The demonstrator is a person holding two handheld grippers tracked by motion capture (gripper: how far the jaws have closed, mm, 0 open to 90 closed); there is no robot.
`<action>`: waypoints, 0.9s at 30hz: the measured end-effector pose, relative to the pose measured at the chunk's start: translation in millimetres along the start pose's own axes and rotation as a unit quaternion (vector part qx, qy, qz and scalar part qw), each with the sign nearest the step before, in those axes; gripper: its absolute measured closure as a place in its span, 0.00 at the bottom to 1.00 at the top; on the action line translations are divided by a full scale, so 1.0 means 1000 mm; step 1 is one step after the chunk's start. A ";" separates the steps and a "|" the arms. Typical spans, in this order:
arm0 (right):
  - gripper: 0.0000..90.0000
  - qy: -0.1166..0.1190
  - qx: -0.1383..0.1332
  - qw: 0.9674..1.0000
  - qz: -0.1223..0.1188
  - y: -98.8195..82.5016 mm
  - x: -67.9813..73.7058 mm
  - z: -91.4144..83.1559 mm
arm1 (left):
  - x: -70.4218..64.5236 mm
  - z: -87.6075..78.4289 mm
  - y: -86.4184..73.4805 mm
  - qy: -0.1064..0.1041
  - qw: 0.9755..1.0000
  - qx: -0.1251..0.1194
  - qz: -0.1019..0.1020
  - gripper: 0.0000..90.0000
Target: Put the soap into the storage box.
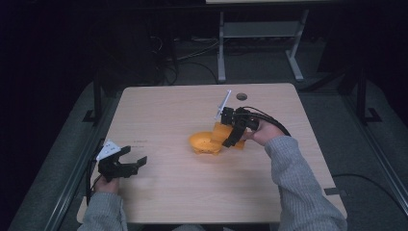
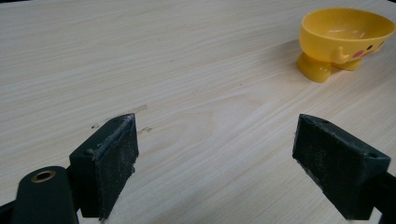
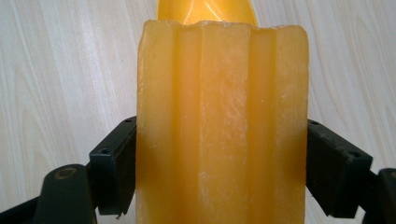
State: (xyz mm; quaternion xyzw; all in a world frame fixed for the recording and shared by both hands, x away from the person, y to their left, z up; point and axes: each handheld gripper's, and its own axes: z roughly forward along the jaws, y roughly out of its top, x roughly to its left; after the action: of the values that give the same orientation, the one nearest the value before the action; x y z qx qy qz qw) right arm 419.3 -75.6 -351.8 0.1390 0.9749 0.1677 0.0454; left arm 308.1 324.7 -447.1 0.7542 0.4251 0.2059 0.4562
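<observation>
Firmly in right tool: orange block.

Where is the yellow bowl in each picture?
High view: the yellow bowl sits mid-table, just left of the right gripper.
Left gripper view: upper right corner, standing on little feet.
Right gripper view: a sliver at top centre, behind the orange ridged block.
Shared landmark: the pale wooden table.

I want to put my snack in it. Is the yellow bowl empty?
Empty, as far as the left gripper view shows: the yellow bowl stands upright on the table, and the visible inner wall is bare. Its bottom is hidden.
</observation>
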 end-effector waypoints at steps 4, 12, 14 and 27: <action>0.24 0.004 0.000 1.000 -0.008 0.007 0.001 0.001 | 0.000 0.000 0.000 0.000 1.000 0.000 0.000 0.15; 0.24 0.014 -0.012 1.000 -0.014 0.018 -0.001 0.003 | 0.001 0.000 0.000 0.001 1.000 0.000 0.000 0.15; 0.24 0.014 -0.010 1.000 -0.017 0.020 -0.002 0.005 | 0.001 0.000 0.000 0.000 1.000 0.000 0.000 0.15; 0.24 0.012 -0.008 0.999 -0.037 0.043 -0.005 0.003 | 0.001 0.000 0.000 0.000 1.000 -0.001 0.000 0.15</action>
State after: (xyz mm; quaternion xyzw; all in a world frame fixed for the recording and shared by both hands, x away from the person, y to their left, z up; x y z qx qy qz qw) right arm 435.4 -37.4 -339.9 0.1007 0.9784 0.1757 0.0412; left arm 308.4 325.6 -446.7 0.7538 0.4251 0.2060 0.4567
